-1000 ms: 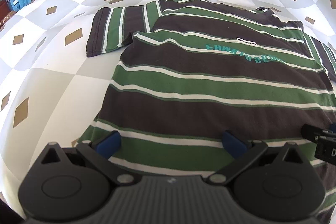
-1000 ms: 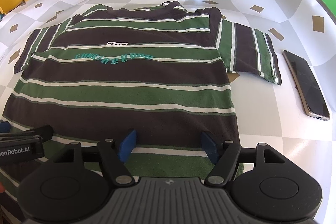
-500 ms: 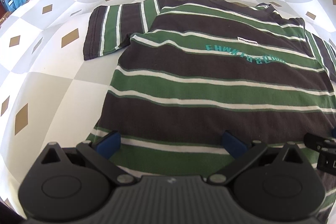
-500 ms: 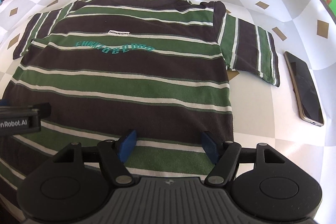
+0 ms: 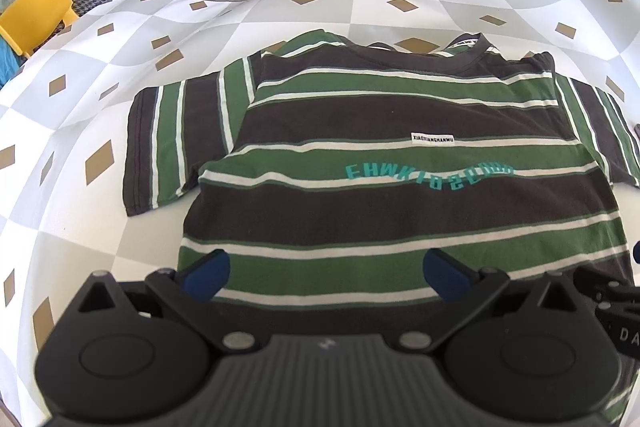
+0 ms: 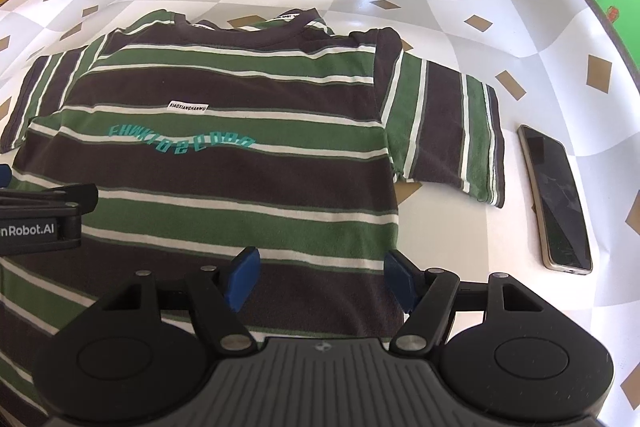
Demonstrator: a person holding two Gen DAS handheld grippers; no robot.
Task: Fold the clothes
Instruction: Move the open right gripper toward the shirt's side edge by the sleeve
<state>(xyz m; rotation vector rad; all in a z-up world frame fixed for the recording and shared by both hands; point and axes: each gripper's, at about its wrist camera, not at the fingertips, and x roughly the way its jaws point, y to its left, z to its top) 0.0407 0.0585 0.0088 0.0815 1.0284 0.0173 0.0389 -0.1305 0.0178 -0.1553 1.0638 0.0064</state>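
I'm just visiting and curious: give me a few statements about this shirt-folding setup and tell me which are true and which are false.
1. The striped T-shirt lies spread flat on the checked tablecloth. True.
2. A phone lies on top of the shirt. False: it lies on the cloth beside the sleeve, apart from it.
3. The right gripper is clamped on the hem. False: its jaws stand open above the shirt, holding nothing.
4. The left gripper is open. True.
5. The shirt's lettering is teal. True.
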